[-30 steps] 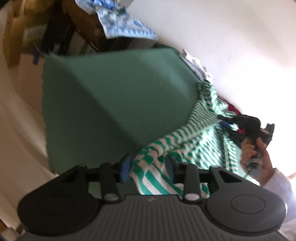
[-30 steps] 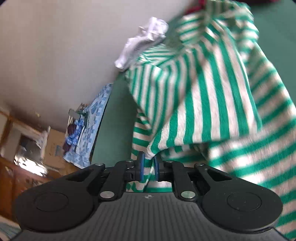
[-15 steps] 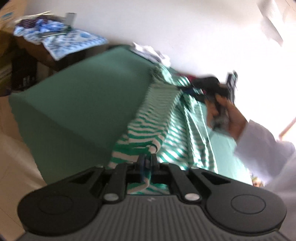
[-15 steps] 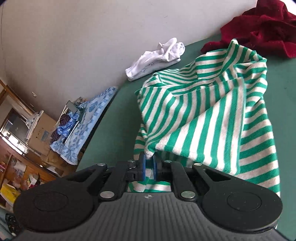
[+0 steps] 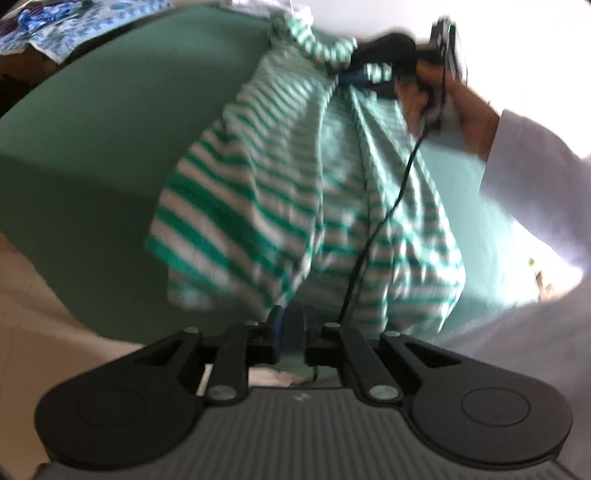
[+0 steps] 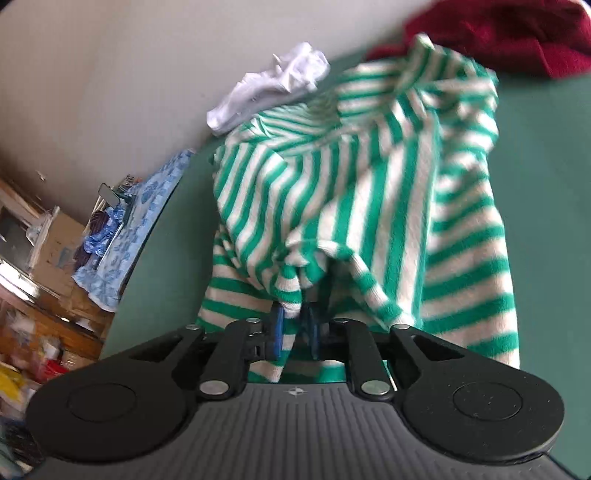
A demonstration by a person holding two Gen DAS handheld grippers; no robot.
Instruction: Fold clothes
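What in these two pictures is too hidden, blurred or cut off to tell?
- Left view: whether the left gripper actually pinches the striped shirt; motion blur and drooping cloth hide the contact.
- Left view: the right gripper far off; blurred, its fingers buried in fabric.
- Right view: the red garment, cut off by the top edge.
- Right view: the white cloth, partly behind the shirt, type unclear.
- Right view: clutter on the blue patterned cloth, too small.

Both 2 wrist cams sit close over the green table [image 5: 92, 122], sharing the striped shirt [image 6: 354, 206].
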